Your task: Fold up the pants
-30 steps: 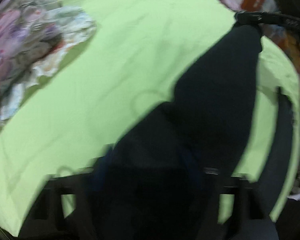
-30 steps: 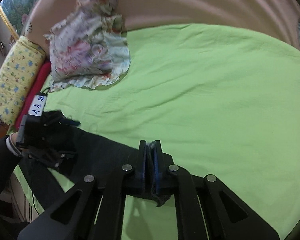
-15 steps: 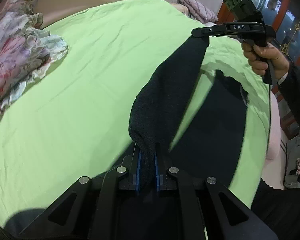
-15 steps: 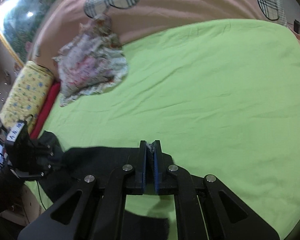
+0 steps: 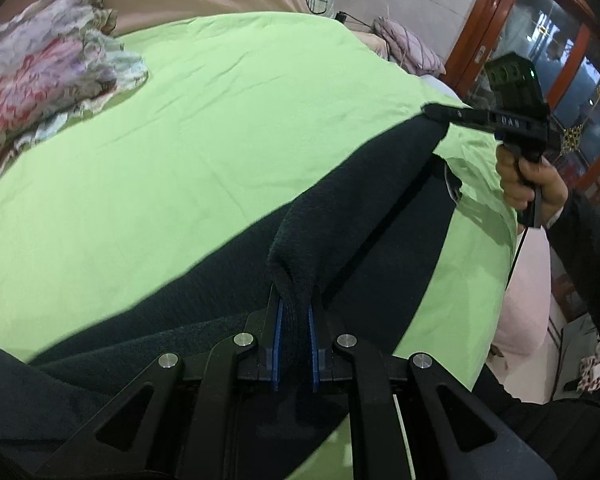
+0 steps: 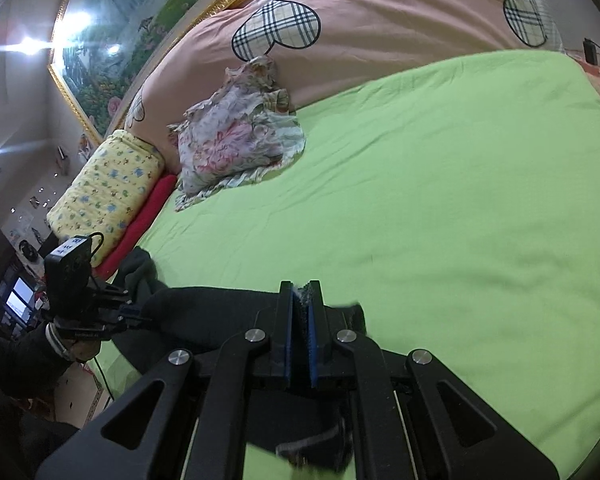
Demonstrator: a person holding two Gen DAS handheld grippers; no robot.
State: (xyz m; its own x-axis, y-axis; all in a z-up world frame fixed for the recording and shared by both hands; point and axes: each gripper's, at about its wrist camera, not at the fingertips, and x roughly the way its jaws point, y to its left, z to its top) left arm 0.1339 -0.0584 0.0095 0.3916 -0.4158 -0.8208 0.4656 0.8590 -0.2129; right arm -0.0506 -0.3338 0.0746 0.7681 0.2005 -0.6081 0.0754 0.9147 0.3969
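Two claws grip the pants (image 5: pixel 228 300): my left claw (image 5: pixel 294 320) and right claw (image 6: pixel 300 320) are each clamped on an end, spanning the cloth taut for folding. Pants hang over the bed's (image 6: pixel 440 200) near edge; beyond, toward the floral bundle (image 6: pixel 236 144), the bed lies open.

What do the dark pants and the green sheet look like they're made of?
Pants: looks like thick, fuzzy knit or fleece, matte, with a nubby nap where the left tool pinches it. Green sheet: thin woven fabric, probably cotton, matte with fine creases.
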